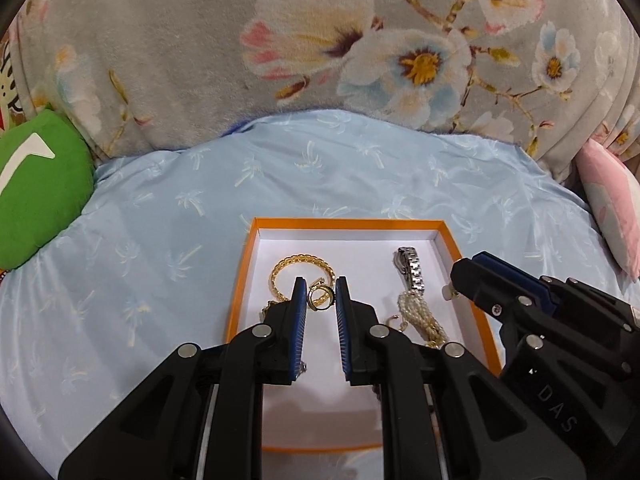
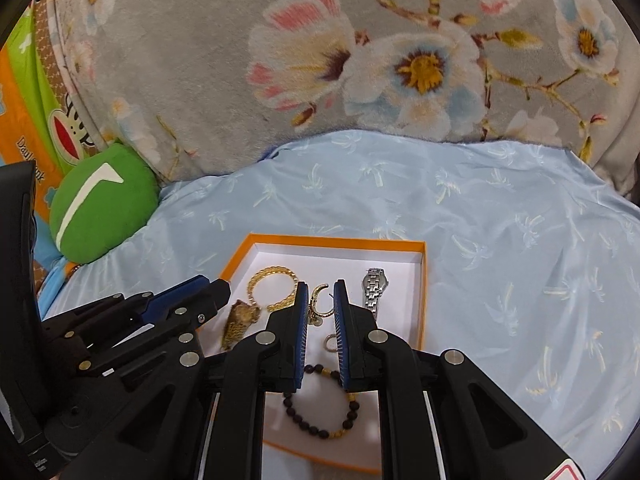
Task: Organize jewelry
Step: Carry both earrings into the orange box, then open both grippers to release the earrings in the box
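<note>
An orange box (image 1: 348, 223) with a white floor lies on the blue sheet and holds jewelry. In it are a gold chain bracelet (image 1: 298, 264), gold hoop earrings (image 1: 320, 296), a silver watch (image 1: 412, 266) and a pearl strand (image 1: 420, 312). My left gripper (image 1: 321, 294) is open, its fingers on either side of the hoop earrings. In the right wrist view the box (image 2: 340, 242) also holds a dark bead bracelet (image 2: 320, 416), a small ring (image 2: 331, 343) and a brown-gold piece (image 2: 240, 320). My right gripper (image 2: 321, 296) is open above a gold hoop (image 2: 320, 300).
A green plush cushion (image 1: 36, 184) lies at the left. A grey floral blanket (image 1: 320, 40) rises behind the sheet. A pink pillow (image 1: 612, 208) sits at the right. The blue palm-print sheet (image 2: 520, 260) spreads around the box.
</note>
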The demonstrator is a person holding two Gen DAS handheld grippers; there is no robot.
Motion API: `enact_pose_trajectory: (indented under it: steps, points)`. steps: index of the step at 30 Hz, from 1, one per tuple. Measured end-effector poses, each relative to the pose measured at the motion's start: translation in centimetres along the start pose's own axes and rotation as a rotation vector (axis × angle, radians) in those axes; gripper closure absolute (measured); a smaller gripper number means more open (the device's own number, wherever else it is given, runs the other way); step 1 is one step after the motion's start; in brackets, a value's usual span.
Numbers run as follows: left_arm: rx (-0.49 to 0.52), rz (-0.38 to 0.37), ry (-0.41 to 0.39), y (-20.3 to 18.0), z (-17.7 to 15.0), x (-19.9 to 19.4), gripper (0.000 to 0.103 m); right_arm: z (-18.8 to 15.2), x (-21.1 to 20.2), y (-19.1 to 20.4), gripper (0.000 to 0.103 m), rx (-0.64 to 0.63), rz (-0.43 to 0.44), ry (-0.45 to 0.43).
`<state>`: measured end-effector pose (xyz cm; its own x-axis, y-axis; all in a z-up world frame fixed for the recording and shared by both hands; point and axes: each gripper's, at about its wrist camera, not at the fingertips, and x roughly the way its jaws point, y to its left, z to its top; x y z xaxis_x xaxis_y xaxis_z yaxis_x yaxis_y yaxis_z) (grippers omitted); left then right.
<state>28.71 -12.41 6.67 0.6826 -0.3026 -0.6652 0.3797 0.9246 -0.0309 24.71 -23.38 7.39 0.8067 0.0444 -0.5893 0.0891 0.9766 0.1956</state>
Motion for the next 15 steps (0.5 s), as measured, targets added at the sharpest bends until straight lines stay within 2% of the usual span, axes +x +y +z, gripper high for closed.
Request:
enact_pose_trajectory:
  steps: [8,15]
  points:
    - [-0.011,0.017,0.044,0.5,-0.4,3.8,0.089,-0.3,3.0,-0.8,0.091,0.008,0.001,0.03]
    - [-0.009,0.022,0.055,0.5,-0.6,4.8,0.089,-0.5,4.0,-1.0,0.091,0.007,-0.003,0.041]
